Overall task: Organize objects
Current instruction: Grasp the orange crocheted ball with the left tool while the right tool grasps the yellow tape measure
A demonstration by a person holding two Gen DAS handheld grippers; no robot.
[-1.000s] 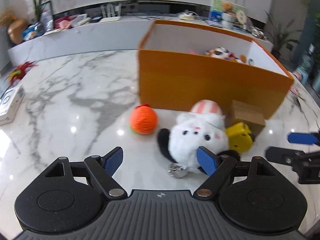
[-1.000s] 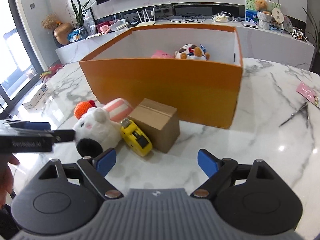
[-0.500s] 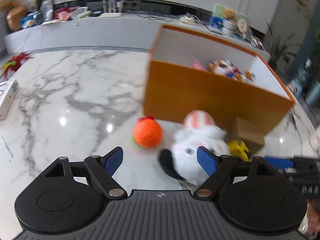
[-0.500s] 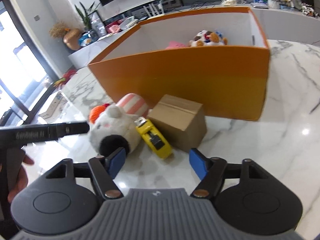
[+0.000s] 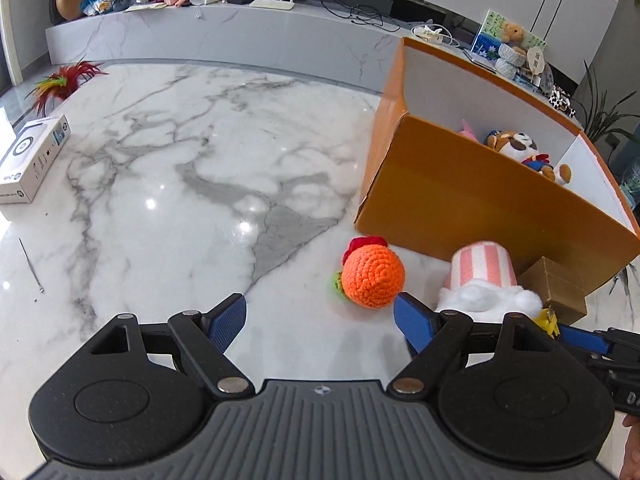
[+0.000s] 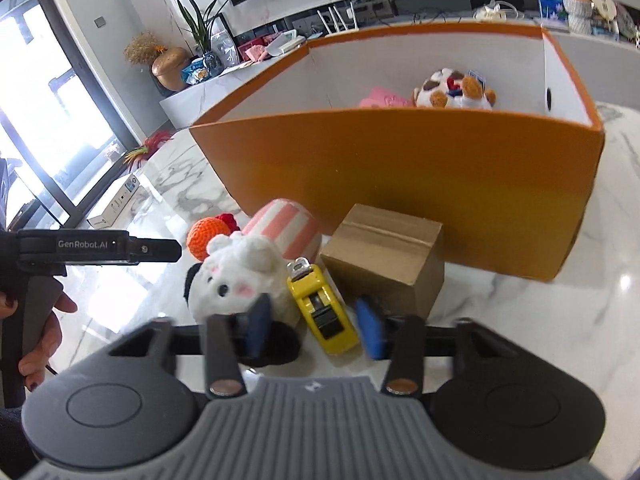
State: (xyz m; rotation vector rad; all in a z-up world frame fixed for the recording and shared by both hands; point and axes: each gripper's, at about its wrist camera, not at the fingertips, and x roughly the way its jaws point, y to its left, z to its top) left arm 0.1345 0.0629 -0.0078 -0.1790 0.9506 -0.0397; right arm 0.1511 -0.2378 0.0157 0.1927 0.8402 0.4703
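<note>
Two pads of my right hand-held gripper [image 6: 316,328] straddle the yellow tape [image 6: 323,311], partly spread, not yet pinching. I should centre before squeezing, clear of the plush [image 6: 240,276] and carton [image 6: 386,252]. Left hand-held gripper [image 5: 320,320] hangs spread near the ball [image 5: 373,276]. Box [image 6: 400,176] waits behind on the tabletop [image 5: 180,184].

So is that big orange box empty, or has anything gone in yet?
Not empty. The orange box is open-topped, and a brown-and-white plush toy and something pink lie inside.
</note>
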